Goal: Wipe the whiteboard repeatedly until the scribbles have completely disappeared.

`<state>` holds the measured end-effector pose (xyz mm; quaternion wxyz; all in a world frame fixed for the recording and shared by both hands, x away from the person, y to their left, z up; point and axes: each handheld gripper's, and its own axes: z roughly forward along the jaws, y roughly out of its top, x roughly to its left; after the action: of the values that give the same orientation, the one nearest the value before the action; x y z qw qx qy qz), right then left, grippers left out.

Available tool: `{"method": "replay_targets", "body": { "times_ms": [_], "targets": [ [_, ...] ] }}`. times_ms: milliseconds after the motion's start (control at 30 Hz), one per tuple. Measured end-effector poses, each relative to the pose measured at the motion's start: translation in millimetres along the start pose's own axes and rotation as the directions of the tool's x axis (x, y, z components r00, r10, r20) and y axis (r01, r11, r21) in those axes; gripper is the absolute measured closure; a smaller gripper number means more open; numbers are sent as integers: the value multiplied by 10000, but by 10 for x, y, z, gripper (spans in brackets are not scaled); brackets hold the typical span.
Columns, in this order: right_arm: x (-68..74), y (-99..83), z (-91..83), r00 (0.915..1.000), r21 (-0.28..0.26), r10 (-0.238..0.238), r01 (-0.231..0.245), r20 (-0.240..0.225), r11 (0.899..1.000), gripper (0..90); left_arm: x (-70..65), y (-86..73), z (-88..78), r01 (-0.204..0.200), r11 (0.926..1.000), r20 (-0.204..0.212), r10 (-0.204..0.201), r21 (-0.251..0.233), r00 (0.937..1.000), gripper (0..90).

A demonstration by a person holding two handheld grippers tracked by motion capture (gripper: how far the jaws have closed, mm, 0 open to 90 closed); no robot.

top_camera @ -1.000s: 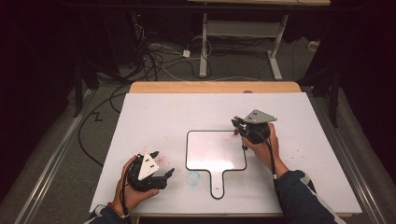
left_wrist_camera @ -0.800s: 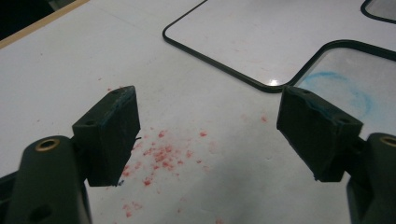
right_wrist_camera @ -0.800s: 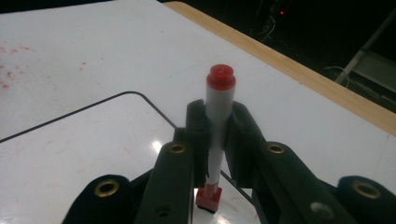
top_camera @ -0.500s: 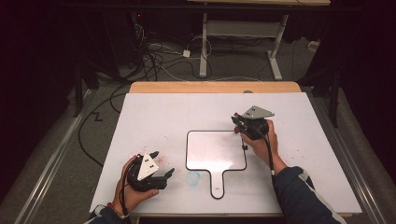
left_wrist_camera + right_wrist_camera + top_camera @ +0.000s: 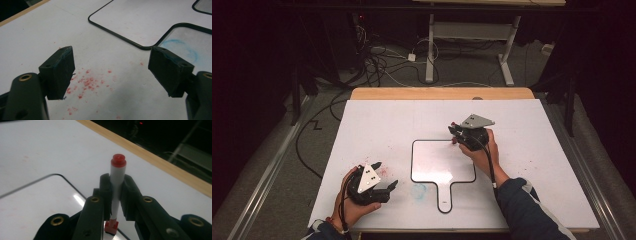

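Note:
A small paddle-shaped whiteboard [image 5: 439, 162] with a black rim lies flat in the middle of the white table [image 5: 377, 125]. My right gripper [image 5: 455, 132] hovers over the board's top right corner, shut on a white marker [image 5: 117, 182] with a red end cap. The marker stands upright between the jaws, its red tip [image 5: 111, 227] down at the board [image 5: 30, 207]. My left gripper [image 5: 384, 176] rests near the table's front left, jaws wide open with nothing between them. Its pads [image 5: 61, 71] hang over red specks on the table, with the board's rim [image 5: 120, 35] beyond.
A faint blue scribble [image 5: 419, 191] marks the table beside the board's handle [image 5: 445, 197]. Red smudges [image 5: 86, 82] dot the table under the left gripper. A wooden strip [image 5: 442, 93] edges the table's far side; cables [image 5: 382, 60] and a desk frame [image 5: 472, 32] lie on the floor beyond.
My right gripper with the marker has shifted slightly toward the board's far right corner. The left gripper has stayed still.

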<state>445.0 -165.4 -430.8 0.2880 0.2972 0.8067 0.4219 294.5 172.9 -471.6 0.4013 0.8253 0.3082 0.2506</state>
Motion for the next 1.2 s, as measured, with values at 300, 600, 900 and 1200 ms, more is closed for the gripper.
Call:
{"method": "replay_targets", "body": {
  "times_ms": [300, 600, 900, 1200],
  "targets": [
    [-179, -90, -140, 9948, 312, 501, -530, 883, 9981, 813, -10, 5, 2, -12, 10000, 38, 12, -22, 10000, 202],
    [3, -58, -51, 9932, -295, 1074, -1087, -443, 9936, 813, -8, 8, 8, 5, 10000, 64, -5, -53, 10000, 202],
    [216, 18, -12, 9988, -242, 79, -91, -476, 9997, 813, 1, 2, -16, 18, 10000, 15, -18, -87, 10000, 202],
    [298, 43, 63, 9983, -504, 34, -63, -589, 9987, 813, -14, 10, -8, -74, 9999, 52, 75, -112, 10000, 202]
  ]
}}
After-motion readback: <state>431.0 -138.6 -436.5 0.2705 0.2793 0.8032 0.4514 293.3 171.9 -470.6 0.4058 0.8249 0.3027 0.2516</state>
